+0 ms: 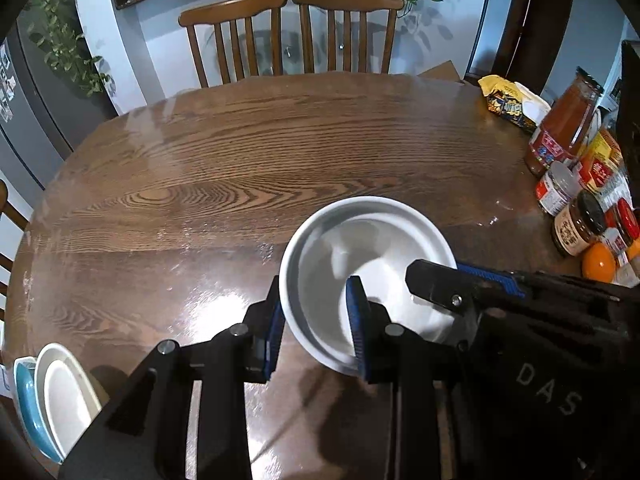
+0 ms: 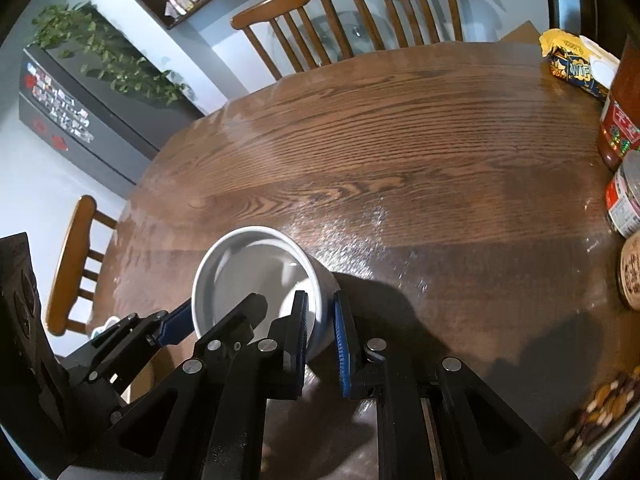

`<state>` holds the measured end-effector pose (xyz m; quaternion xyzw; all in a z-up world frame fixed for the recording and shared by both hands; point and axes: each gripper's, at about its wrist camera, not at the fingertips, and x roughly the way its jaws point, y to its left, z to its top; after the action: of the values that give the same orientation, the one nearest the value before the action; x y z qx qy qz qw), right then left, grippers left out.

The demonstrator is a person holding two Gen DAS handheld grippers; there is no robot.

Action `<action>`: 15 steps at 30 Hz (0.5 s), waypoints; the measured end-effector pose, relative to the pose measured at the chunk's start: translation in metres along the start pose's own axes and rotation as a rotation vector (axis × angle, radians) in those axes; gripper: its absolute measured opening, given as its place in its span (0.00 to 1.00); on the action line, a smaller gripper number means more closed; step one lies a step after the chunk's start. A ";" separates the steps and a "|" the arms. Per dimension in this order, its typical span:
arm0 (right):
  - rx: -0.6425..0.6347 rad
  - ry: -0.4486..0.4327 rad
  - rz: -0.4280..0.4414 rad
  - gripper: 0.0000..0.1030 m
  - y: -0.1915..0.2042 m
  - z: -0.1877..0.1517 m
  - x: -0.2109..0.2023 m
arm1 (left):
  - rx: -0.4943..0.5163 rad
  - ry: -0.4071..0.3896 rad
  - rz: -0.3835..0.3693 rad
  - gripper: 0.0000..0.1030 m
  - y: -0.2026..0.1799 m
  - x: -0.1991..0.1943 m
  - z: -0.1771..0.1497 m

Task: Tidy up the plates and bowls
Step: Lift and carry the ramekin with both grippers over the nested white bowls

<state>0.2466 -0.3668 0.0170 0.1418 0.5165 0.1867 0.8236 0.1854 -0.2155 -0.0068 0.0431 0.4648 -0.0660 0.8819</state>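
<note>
Wood-grained and glossy, the surface (image 1: 280, 152) carries a white bowl (image 1: 360, 264) near its front edge, mouth up and round (so no long axis to speak of). Both grippers straddle its wall: the left gripper (image 1: 316, 324) has its jaws clenched on the near-left rim, one pad outside and one inside, while the right gripper (image 2: 322, 332) brackets the near-right rim, though whether those jaws actually pinch it I cannot tell. A stack of plates (image 1: 60, 396) lies at the front-left corner, nearer the left gripper, probably the bowl's destination. Jars (image 1: 576, 224) crowd the right edge.
</note>
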 end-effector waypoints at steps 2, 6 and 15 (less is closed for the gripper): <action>-0.004 -0.010 0.008 0.15 0.005 -0.006 -0.007 | 0.003 -0.017 0.005 0.26 0.001 -0.010 -0.005; -0.012 -0.030 0.019 0.15 0.015 -0.018 -0.022 | 0.015 -0.052 0.016 0.26 0.001 -0.031 -0.017; -0.039 -0.077 0.024 0.15 0.045 -0.048 -0.056 | 0.015 -0.118 0.017 0.26 0.010 -0.080 -0.045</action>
<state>0.1739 -0.3505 0.0606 0.1391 0.4788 0.2011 0.8432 0.1059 -0.1932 0.0339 0.0499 0.4109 -0.0643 0.9080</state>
